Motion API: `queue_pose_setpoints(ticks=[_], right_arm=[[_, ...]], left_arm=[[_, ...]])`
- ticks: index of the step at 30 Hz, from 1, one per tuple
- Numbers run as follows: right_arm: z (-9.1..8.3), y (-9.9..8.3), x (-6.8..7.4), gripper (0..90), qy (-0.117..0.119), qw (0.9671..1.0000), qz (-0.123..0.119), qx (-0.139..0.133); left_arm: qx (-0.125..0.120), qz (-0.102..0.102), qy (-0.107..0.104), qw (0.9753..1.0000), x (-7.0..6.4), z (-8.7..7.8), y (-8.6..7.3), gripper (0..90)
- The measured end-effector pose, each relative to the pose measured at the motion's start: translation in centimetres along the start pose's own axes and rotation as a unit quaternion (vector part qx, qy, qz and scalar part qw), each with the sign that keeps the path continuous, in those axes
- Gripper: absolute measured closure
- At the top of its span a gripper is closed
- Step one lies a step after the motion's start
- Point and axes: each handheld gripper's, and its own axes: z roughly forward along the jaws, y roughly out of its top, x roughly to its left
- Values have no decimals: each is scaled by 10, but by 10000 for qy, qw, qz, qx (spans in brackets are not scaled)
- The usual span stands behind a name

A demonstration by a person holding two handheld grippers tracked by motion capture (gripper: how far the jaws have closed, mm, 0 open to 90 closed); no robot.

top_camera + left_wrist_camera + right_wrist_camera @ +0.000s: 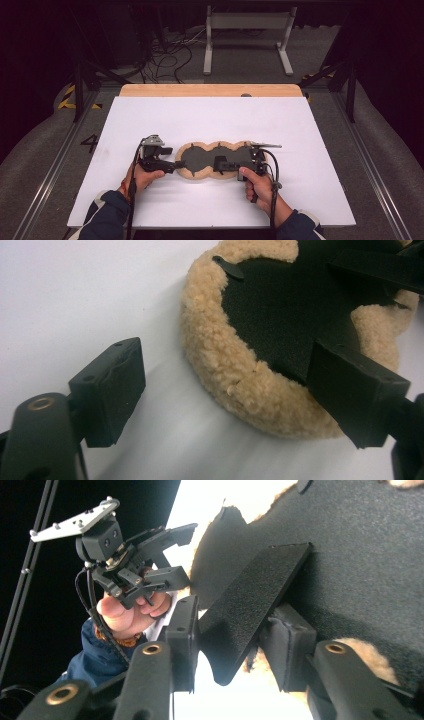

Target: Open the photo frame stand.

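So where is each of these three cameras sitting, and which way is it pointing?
High view: above the person's side, looking forward and down on the white table; both forearms, the left hand-held gripper and the right hand-held gripper show.
Left gripper view: rides the left hand-held gripper, looking along its open jaws at the fleece-edged black pad.
Right gripper view: rides the right hand-held gripper, whose jaws hold a black strap between them; the other hand shows beyond.
All three share the pad.
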Motion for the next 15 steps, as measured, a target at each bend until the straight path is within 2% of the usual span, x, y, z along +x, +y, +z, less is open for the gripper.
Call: queue_pose_setpoints(ticks=[5,8,9,10,15], right_arm=[[0,1,-1,661,41,9996,-266,116],[0,1,0,690,-12,9987,-474,195],[0,1,0,690,-12,9987,-474,195],[0,1,0,696,-17,9984,-518,216],[0,0,3,699,-106,9958,-873,271]], left_arm=[[-21,-2,-132,9999,1,0,0,152],[-45,23,-239,9997,1,0,0,147],[-44,42,-286,9996,1,0,0,147],[-44,14,-341,9994,0,0,0,147],[73,131,-599,9981,-8,2,2,188]])
